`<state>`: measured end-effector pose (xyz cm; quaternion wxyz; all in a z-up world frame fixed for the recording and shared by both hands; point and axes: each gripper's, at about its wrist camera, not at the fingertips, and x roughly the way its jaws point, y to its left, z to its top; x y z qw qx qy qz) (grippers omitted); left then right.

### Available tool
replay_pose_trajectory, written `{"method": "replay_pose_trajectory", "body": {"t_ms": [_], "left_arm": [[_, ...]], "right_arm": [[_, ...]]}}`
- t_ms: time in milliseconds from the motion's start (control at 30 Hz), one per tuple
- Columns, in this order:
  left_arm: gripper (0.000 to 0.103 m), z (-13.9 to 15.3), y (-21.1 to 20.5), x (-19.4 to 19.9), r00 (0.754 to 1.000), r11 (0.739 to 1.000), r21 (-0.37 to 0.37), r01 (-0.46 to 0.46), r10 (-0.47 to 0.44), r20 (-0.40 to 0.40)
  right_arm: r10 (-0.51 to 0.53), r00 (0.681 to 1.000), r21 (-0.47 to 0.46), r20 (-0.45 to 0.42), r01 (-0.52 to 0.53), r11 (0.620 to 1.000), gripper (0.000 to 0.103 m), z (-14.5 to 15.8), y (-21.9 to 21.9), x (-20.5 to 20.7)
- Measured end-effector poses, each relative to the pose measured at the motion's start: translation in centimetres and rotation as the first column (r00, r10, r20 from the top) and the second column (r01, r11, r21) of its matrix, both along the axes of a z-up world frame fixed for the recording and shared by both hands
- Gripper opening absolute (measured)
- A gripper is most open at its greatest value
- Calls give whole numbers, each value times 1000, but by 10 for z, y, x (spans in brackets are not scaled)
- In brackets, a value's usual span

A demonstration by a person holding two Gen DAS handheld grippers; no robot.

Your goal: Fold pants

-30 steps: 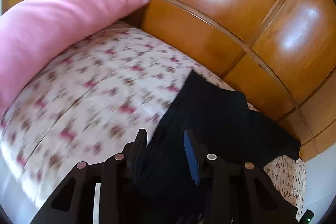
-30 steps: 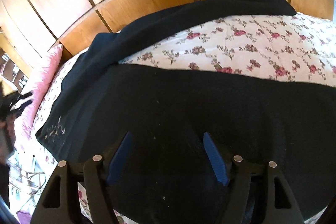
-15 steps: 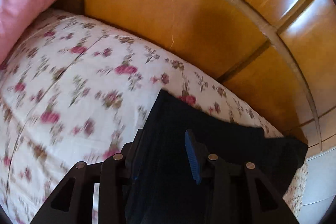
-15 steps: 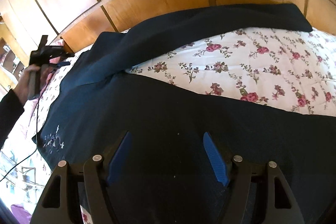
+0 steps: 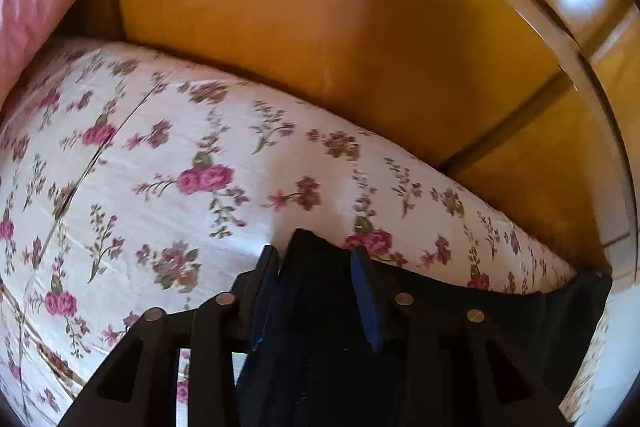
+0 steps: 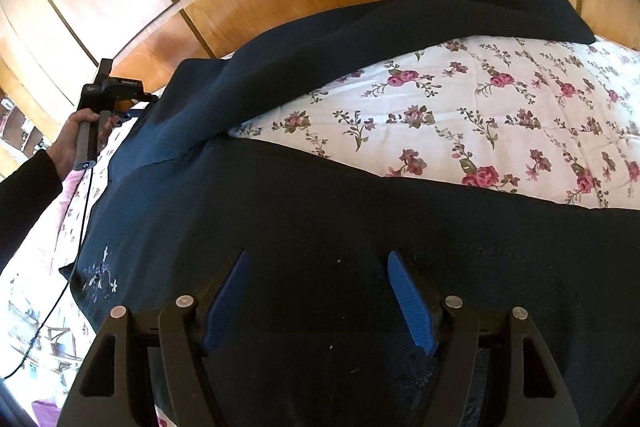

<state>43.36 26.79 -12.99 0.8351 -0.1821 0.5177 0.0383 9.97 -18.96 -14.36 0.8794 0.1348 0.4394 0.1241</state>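
Observation:
Dark navy pants lie spread on a floral bedsheet, one leg stretching along the far wooden panel, the other under my right gripper. My right gripper is open just above the near leg, with only fabric between its blue pads. In the left wrist view, my left gripper is open with a corner of the pants' waist lying between its fingers; the corner stands a little above the sheet. The left gripper also shows in the right wrist view, held in a hand at the pants' left end.
A wooden panelled headboard or wall rises right behind the bed. A pink pillow lies at the far left. White embroidery marks the pants' near-left corner. A cable hangs from the left gripper.
The left gripper has swung right and moved up to the waist corner, so the pillow slid left and the pants fill less of its view. The right gripper barely moved.

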Motion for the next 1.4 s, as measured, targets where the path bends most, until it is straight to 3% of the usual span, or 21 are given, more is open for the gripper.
{"method": "replay_pose_trajectory", "body": {"t_ms": [133, 300, 367, 533, 633, 733, 867, 1167, 1300, 1367, 1400], "left_arm": [[6, 14, -21, -8, 998, 996, 86, 37, -41, 54], [5, 66, -32, -48, 975, 996, 64, 64, -76, 207], [5, 95, -37, -72, 954, 995, 48, 91, -101, 283], [5, 156, -53, -156, 870, 978, 35, 207, -200, 451], [5, 171, -67, -213, 826, 958, 28, 285, -260, 500], [5, 171, -79, -261, 797, 939, 22, 344, -304, 521], [5, 159, -89, -312, 792, 927, 18, 374, -329, 514], [5, 139, -87, -356, 807, 928, -20, 373, -314, 500], [4, 131, -85, -362, 816, 929, -19, 369, -314, 486], [4, 130, -83, -364, 821, 931, -24, 365, -309, 480], [4, 130, -82, -364, 823, 932, -26, 363, -307, 477]], "right_arm": [[0, 1000, -5, -3, 0, 1000, 72, -1, 0, -1], [-2, 1000, -2, -10, 2, 1000, 72, 0, -2, -2], [-8, 1000, 6, -14, 8, 1000, 72, 1, -4, -4], [-13, 1000, 30, -18, 13, 999, 72, 7, -11, -8], [-11, 1000, 61, -22, 13, 998, 72, 13, -19, -3], [-1, 1000, 120, -19, 3, 993, 72, 23, -27, 9], [9, 1000, 235, -18, -5, 972, 71, 37, -38, 41], [-59, 997, 445, -49, 74, 892, 67, 61, -50, 153], [-115, 988, 439, -103, 149, 886, 66, 61, -48, 207], [-145, 980, 415, -136, 189, 890, 59, 56, -47, 229], [-150, 977, 401, -153, 200, 894, 51, 52, -46, 239]]}}
